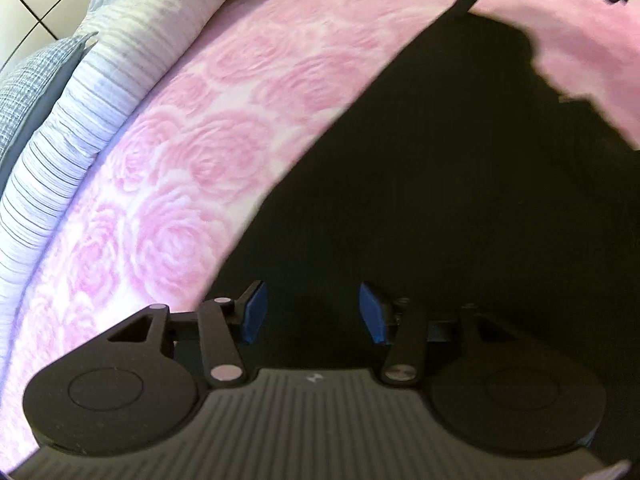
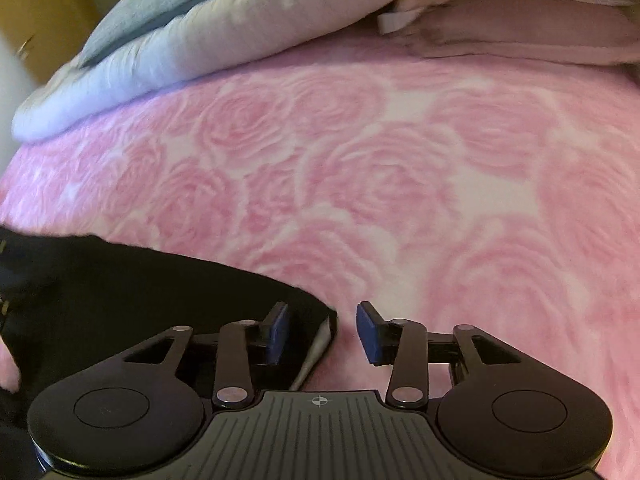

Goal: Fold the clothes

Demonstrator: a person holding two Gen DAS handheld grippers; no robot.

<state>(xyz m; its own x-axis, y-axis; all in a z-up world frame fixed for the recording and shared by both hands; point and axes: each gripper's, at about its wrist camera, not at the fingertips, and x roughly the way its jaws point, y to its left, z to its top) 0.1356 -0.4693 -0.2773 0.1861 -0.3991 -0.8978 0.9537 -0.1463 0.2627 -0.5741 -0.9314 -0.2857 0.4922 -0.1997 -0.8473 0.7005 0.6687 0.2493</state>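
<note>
Bed [image 2: 400, 168] with the pink rose blanket carries the black garment [image 1: 440, 200], spread flat. My left tongs [image 1: 312, 314] hang over the garment, jaws apart, nothing between them. My right tongs [image 2: 323, 332] sit at its corner, jaws apart, the cloth edge just beside the left pad, ungripped.

No readable words, brand names or numbers are found in either view. A small pale mark, too blurred to be made out and possibly a logo, is seen on the ribbed housing of the left gripper [image 1: 313, 314]. A small crosshair sign is printed on the ribbed housing of the right gripper [image 2: 323, 334].
</note>
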